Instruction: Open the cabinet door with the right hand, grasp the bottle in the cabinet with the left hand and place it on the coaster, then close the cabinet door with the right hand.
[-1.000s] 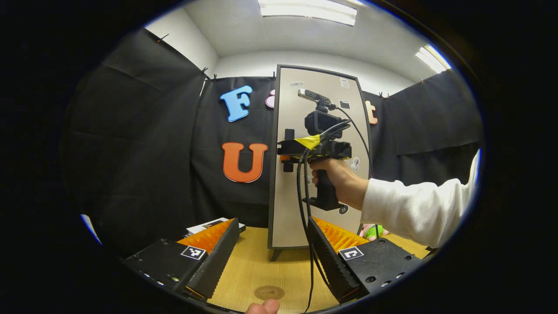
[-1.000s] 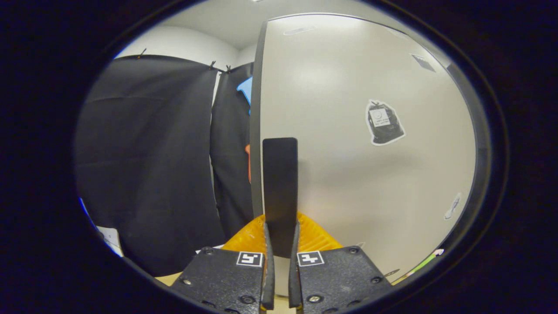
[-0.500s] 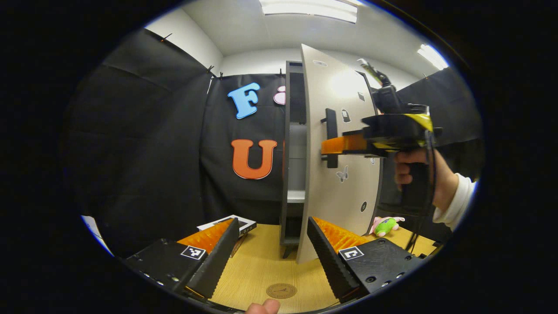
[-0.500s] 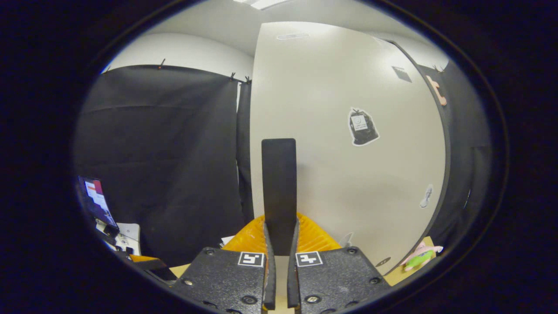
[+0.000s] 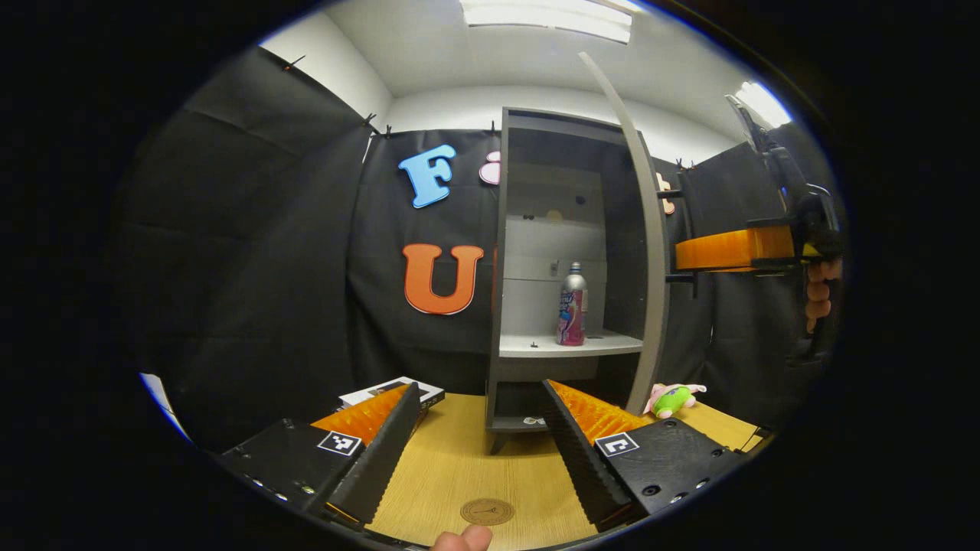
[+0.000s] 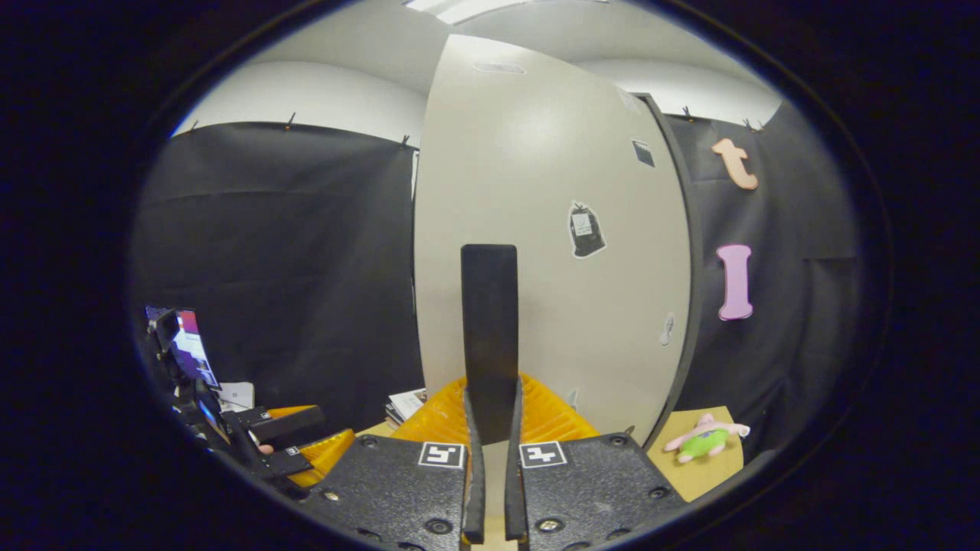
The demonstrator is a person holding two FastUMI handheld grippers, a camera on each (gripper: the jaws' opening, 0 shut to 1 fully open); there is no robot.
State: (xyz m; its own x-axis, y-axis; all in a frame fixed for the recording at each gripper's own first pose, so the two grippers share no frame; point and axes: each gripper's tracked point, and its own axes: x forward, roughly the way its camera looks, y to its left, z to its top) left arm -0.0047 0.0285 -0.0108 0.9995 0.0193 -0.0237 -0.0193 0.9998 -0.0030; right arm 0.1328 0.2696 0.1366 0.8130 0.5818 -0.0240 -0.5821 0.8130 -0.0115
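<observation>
The grey cabinet [image 5: 528, 229] stands open at the back of the table. A silver bottle with a pink label [image 5: 573, 304] stands upright on its white shelf. The door [image 5: 651, 268] is swung out and seen edge-on. My right gripper [image 6: 490, 405] is shut on the dark upright door handle [image 6: 490, 329]; in the left gripper view the right gripper [image 5: 731, 249] is far right, a hand holding it. My left gripper [image 5: 481, 398] hangs open over the table, in front of and below the bottle. A round brown coaster [image 5: 487, 511] lies just under it.
A wooden table [image 5: 459, 467] carries the cabinet. A green and pink plush toy [image 5: 672, 398] lies right of the cabinet's foot, and a flat box [image 5: 390, 392] lies to its left. The door's pale outer face [image 6: 551, 268] has small stickers. A lit screen [image 6: 180, 344] sits far left.
The door went from shut to wide open, pulled by my right gripper on its handle. The shelf and bottle have come into view. My left gripper stayed put, open.
</observation>
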